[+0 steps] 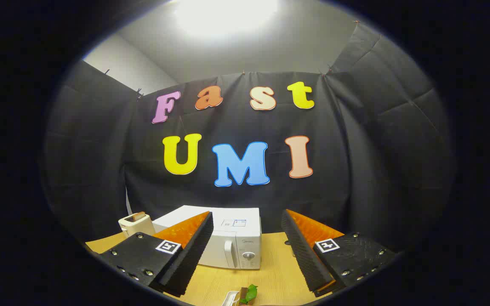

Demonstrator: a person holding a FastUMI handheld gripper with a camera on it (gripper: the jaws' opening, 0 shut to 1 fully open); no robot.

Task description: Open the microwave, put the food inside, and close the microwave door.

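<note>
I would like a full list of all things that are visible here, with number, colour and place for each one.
microwave: one, white, door shut, on the table beyond the fingers, seen between them.
toaster: one, cream, on the table beside the microwave, with a slice of bread in its slot.
food: one small item with a green leaf, on a white holder, on the table between the fingers, near their base.
table: one, light wood, under everything.
gripper: one, fingers wide open, holding nothing, pointed toward the microwave.
</note>
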